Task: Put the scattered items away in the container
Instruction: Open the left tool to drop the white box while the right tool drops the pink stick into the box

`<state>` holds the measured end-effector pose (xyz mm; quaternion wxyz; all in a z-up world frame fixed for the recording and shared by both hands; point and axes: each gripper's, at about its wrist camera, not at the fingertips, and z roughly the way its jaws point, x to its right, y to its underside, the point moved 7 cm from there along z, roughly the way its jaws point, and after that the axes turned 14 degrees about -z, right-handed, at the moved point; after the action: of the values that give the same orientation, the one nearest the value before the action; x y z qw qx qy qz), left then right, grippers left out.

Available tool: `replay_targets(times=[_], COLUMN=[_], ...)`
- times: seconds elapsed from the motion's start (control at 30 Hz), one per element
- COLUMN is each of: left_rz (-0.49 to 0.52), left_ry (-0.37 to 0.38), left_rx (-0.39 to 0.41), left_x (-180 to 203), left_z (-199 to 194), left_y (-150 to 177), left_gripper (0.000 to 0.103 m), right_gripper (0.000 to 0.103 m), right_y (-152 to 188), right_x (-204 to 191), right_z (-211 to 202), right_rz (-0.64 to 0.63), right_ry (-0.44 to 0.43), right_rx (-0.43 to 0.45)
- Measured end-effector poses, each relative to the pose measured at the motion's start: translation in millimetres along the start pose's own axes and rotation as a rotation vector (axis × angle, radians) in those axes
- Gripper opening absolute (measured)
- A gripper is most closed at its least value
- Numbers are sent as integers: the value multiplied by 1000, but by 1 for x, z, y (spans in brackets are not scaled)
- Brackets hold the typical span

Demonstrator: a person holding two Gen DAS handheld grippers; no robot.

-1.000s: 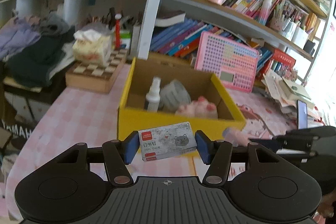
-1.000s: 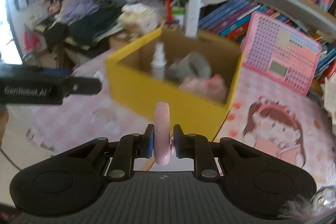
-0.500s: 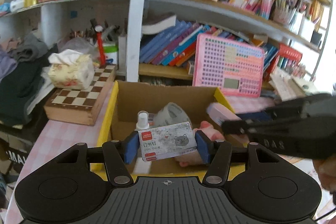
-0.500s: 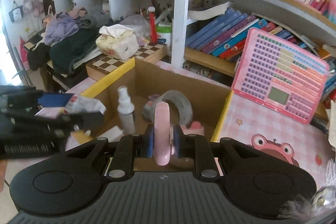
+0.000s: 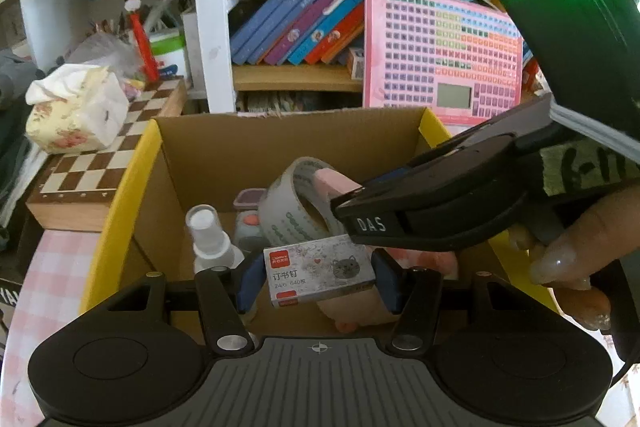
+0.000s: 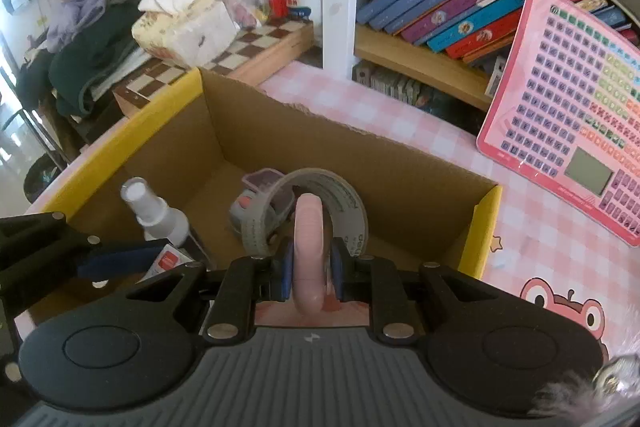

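Observation:
A yellow cardboard box [image 5: 132,187] [image 6: 486,227] stands open on the pink checked table. Inside are a white spray bottle [image 5: 208,235] [image 6: 156,211], a tape roll [image 5: 296,203] [image 6: 344,195] and a pink plush toy [image 5: 420,259]. My left gripper [image 5: 318,277] is shut on a small staple box [image 5: 320,271] with a cat picture, held over the box's near left part. My right gripper [image 6: 308,267] is shut on a flat pink oval item [image 6: 308,227] [image 5: 332,181], held on edge above the tape roll. Its fingers [image 5: 360,211] cross the left wrist view from the right.
A chessboard case [image 5: 100,163] with a floral tissue pack [image 5: 72,107] sits left of the box. A pink toy keyboard [image 5: 440,55] [image 6: 580,115] leans behind it at the right. A white shelf post [image 5: 210,7] and rows of books stand close behind. A hand [image 5: 568,259] grips the right tool.
Both grippers have travelled forward and slightly down, from in front of the box to above its inside. Each keeps its item. The right gripper now fills the right of the left wrist view.

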<state>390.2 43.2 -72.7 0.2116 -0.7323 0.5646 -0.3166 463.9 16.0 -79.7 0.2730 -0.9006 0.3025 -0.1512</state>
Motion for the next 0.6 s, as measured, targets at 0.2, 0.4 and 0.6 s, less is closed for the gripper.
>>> replay_targets(times=[0.2,0.4,0.6], left_rz=[4,1,14], left_ry=[-11,24,47], left_rx=[-30,9,73], left_x=[0,0,0], left_z=[11,-2,-36], left_y=[0,-3,-3], left_gripper=[58,69,72], right_gripper=[21,31,36], right_y=[0,-2,6], right_x=[5,7,2], right_z=[10,-20,-71], right_rz=[45,84,142], right_ry=[-26,-9,32], right_rx=[-11,60,149])
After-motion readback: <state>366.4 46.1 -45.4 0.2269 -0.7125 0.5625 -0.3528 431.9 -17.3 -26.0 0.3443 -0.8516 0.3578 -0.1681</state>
